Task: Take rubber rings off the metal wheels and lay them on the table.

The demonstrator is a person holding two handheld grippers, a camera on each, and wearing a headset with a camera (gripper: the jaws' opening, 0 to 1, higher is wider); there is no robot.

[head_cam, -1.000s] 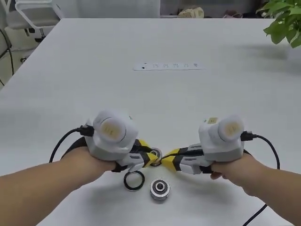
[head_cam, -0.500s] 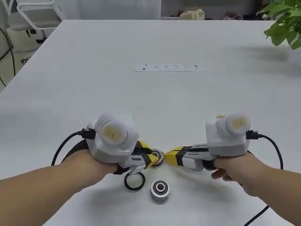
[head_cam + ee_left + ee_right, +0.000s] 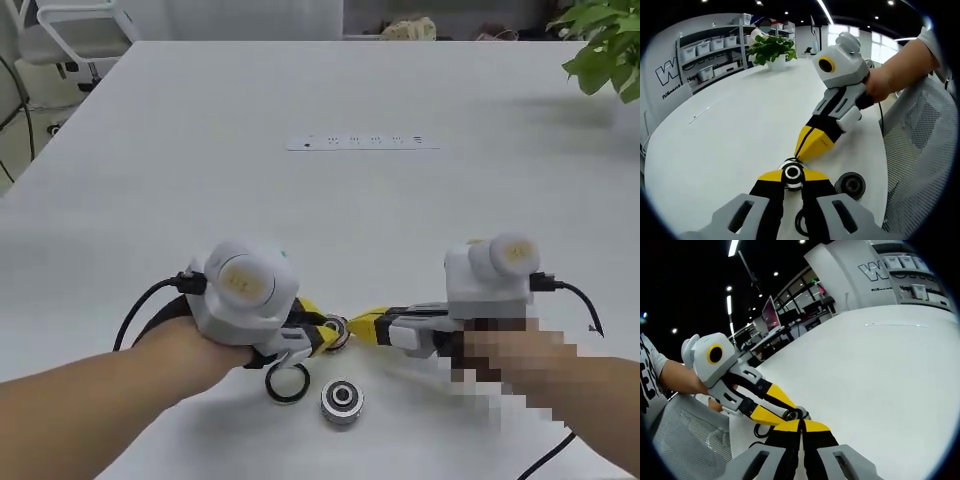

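My left gripper (image 3: 318, 337) (image 3: 792, 175) is shut on a metal wheel (image 3: 333, 330) (image 3: 792, 173) (image 3: 796, 414), held just above the white table (image 3: 330, 200). The wheel's black rubber ring (image 3: 791, 413) shows at its rim. From the right, my right gripper (image 3: 360, 326) (image 3: 801, 422) (image 3: 801, 154) meets that rim with its yellow jaws shut, pinching the ring's edge. A loose black rubber ring (image 3: 287, 383) (image 3: 760, 431) (image 3: 801, 223) lies on the table below the left gripper. Beside it rests a bare metal wheel (image 3: 342, 398) (image 3: 850, 184).
A white power strip (image 3: 362, 142) lies flat at the table's middle. A potted plant (image 3: 605, 50) stands at the far right corner. A mesh chair back (image 3: 920, 150) is close behind the near table edge. Cables trail from both grippers.
My right gripper has drawn slightly to the right, its tips still at the wheel's rim. The left gripper holds the wheel in about the same place.
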